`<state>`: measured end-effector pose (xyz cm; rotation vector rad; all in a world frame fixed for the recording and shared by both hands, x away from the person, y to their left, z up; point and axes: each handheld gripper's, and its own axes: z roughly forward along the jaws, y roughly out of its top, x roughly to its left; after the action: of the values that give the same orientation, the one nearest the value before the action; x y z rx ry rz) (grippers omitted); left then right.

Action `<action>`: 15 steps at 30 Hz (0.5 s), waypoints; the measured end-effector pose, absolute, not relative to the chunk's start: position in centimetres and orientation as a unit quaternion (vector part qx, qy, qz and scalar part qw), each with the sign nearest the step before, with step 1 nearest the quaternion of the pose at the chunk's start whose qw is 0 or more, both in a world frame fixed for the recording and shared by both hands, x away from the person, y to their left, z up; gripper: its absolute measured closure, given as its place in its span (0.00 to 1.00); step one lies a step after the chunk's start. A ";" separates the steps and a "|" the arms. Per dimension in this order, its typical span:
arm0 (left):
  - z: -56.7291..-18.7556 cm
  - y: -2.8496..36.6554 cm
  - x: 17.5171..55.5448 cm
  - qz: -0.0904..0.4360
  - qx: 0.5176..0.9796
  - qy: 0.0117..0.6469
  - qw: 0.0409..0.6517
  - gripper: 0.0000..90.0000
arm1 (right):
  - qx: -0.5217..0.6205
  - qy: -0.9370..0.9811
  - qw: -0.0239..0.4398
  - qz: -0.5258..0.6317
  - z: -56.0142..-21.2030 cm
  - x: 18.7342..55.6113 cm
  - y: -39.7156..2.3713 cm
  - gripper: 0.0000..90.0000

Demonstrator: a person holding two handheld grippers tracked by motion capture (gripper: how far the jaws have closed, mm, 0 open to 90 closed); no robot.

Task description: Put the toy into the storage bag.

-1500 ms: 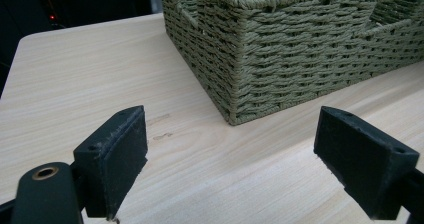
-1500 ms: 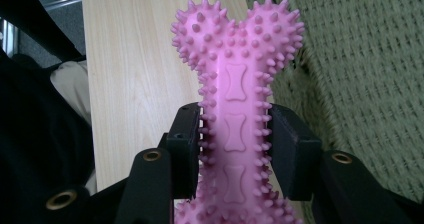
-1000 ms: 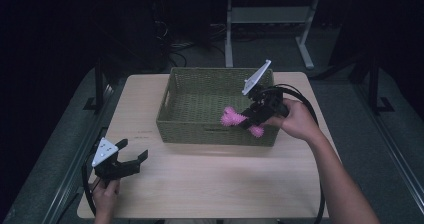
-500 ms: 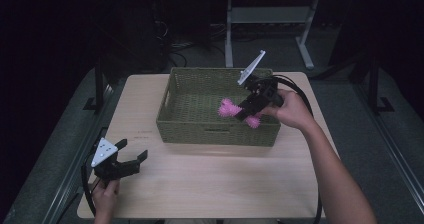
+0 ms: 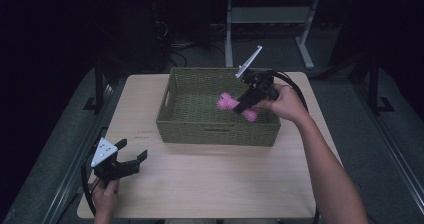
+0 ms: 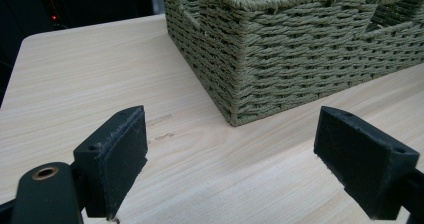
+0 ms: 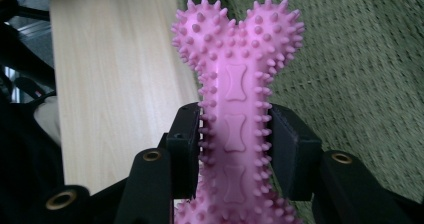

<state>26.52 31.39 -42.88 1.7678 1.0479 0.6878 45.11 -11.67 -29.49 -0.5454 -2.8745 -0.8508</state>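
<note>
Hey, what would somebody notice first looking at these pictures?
Probably the spiky pink bone toy, clamped in the right gripper over the green woven basket at the table's far side. Next, the left gripper near the table's front left corner, jaws wide apart with nothing between them.

Dim lab: lone table (image 5: pixel 210 184), cables (image 5: pixel 175 46), metal desk frame (image 5: pixel 270 19) behind.

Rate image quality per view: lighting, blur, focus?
High view: table evenly lit, surroundings nearly black, pink spiky bone toy soft but readable over the woven basket. Left gripper view: sharp, bright, weave crisp, no glare; left gripper open. Right gripper view: toy sharp between the right gripper pads, basket weave behind slightly smeared.
</note>
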 end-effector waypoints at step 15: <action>-42.9 31.5 26.6 0.279 0.721 0.427 0.469 0.15 | -0.194 -0.940 0.055 -0.276 -31.0 47.6 -11.4 0.64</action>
<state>26.55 31.46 -42.91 1.7685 1.0469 0.6839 47.58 -11.37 -30.98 -0.5878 -2.8544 -0.8378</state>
